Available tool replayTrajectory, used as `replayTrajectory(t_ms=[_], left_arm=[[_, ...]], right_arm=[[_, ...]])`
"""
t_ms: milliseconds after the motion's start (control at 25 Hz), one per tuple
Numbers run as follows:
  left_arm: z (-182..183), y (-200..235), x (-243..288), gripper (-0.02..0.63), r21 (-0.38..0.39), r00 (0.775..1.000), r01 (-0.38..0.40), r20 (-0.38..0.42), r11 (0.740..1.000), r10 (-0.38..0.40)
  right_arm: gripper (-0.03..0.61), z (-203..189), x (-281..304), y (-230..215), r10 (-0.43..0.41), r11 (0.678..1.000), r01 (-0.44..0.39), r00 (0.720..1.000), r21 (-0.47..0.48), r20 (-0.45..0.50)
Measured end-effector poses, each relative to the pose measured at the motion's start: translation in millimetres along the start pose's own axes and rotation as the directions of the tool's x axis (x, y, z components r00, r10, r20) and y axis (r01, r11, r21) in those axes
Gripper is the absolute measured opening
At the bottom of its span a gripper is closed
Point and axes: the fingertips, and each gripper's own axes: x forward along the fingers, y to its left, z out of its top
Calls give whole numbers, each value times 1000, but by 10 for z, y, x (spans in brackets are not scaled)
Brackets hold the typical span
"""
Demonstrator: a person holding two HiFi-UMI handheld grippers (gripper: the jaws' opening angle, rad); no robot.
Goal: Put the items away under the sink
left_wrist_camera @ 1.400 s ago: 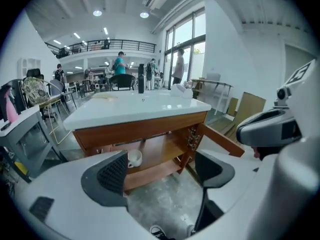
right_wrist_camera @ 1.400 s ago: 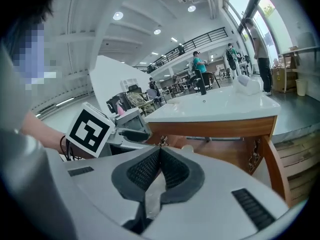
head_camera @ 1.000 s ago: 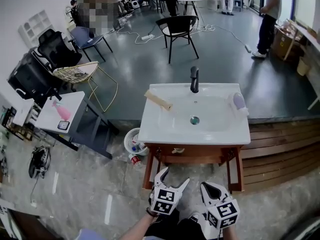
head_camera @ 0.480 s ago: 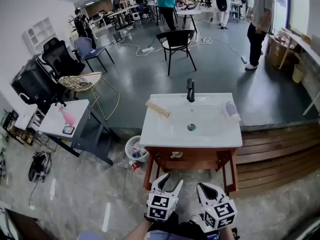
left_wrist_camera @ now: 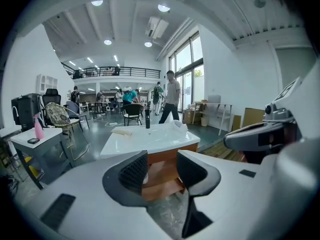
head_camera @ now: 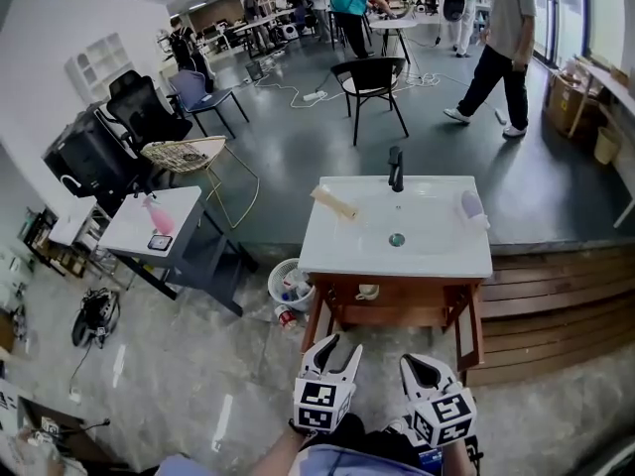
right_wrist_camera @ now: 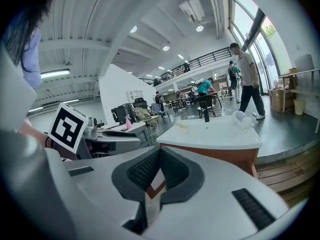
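Sink (head_camera: 395,267) well ahead of left tongs (head_camera: 340,348)

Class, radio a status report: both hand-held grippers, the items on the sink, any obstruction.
Left hand-held gripper open, empty. Right hand-held gripper shut, empty. Wooden piece and lilac item untouched on sink. Nothing in the way.

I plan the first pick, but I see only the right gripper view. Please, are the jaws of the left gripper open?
Observer: Yes, the left gripper has its jaws apart, with nothing between them.
Operator: Is something on the shelf under the sink?
Observer: A small pale cup, it seems, sits there, toward the left in the head view.
Operator: And on the floor beside it?
Observer: A white basket stands at the cabinet's left side.
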Motion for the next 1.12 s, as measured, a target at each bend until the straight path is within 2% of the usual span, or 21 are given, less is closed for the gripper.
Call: replayTrajectory(t_ms=[240, 360, 640, 1120], left_arm=[[33, 166, -284, 135, 2, 998, -55, 33, 999, 54], [11, 194, -459, 126, -7, 998, -48, 39, 999, 48], [-258, 417, -957, 81, -21, 997, -61, 39, 998, 62], [-793, 527, -2015, 40, -84, 996, 66, 67, 994, -61]], right_arm=[[15, -50, -20, 220, 22, 1000, -22, 1000, 14, 0], [15, -78, 4, 349, 33, 999, -33, 999, 21, 0], [15, -198, 51, 838, 40, 999, -40, 999, 13, -10], [15, -540, -284, 2010, 14, 1000, -14, 1000, 14, 0]])
